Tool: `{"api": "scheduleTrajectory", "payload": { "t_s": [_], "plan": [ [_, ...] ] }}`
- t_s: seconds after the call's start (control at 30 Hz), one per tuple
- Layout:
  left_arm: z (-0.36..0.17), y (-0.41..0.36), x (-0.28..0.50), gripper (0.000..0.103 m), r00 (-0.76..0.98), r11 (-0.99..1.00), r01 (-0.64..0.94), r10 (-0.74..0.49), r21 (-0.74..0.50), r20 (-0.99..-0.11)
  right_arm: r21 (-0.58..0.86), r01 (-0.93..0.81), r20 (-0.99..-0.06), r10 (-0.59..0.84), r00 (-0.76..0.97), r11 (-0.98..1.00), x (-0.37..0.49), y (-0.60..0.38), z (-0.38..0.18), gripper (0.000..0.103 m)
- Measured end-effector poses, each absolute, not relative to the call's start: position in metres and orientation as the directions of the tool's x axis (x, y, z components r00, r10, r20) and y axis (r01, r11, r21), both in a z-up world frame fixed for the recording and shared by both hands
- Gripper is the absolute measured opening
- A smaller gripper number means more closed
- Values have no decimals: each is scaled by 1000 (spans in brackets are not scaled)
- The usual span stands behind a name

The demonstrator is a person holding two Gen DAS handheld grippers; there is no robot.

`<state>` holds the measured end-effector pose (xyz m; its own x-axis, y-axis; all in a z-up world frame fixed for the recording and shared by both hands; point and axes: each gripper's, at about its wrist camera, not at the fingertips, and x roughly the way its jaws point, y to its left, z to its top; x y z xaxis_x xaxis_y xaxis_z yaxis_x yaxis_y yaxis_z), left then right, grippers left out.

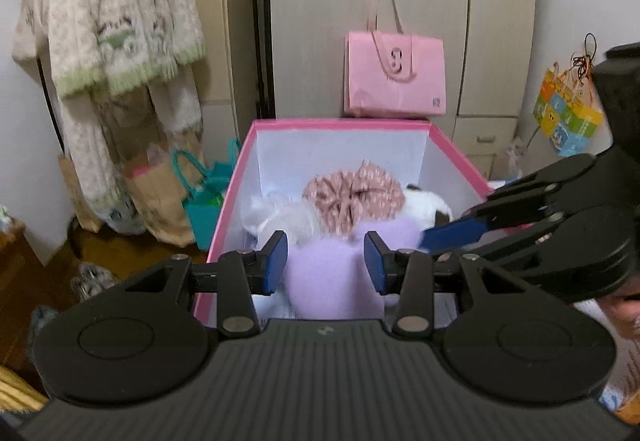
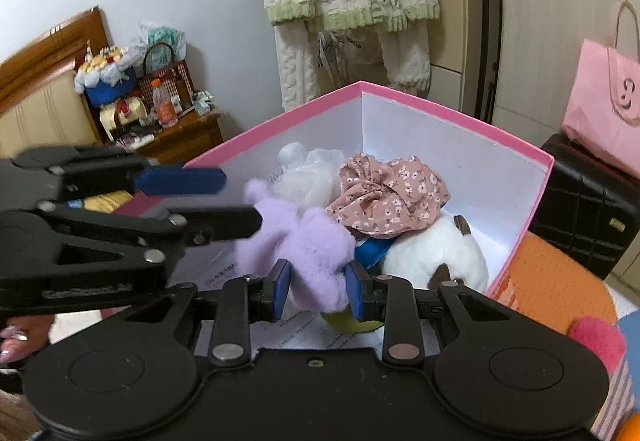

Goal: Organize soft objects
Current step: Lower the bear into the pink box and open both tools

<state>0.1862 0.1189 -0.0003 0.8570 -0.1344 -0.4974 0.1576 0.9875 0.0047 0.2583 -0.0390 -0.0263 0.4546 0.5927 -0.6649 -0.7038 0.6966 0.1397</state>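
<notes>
Right gripper (image 2: 318,293) fingers pinching purple plush (image 2: 296,245) | left gripper (image 1: 326,261) fingers spread, above pink box (image 1: 456,157)

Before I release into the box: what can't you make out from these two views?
- Box floor: both views, buried under the purple plush and floral fabric.
- Yellow-green object: right wrist view, mostly hidden behind the right gripper.
- White plush face: turned away, partly covered.
- Left gripper contact with plush: unclear.
</notes>
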Motion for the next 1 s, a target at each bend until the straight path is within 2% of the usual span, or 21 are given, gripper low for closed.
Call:
{"api": "scheduleTrajectory", "payload": {
  "t_s": [0.17,0.3,0.53,0.83,1.0],
  "plan": [
    [2,119,186,41,866,989,144,-113,25,-488,136,-697,-659,590,467,704,259,-40,-25,35],
    [5,123,182,42,874,993,114,-98,6,-476,23,-680,-649,528,547,733,245,-41,-19,39],
    [15,127,157,44,895,994,109,-97,3,-436,16,-681,-622,540,567,732,223,-62,-4,39],
    [38,123,119,49,908,988,153,-129,29,-398,-19,-692,-581,556,595,721,182,-80,20,44],
    [51,113,97,53,901,975,221,-191,33,-388,-44,-701,-557,565,608,711,157,-89,35,47]
  ]
}}
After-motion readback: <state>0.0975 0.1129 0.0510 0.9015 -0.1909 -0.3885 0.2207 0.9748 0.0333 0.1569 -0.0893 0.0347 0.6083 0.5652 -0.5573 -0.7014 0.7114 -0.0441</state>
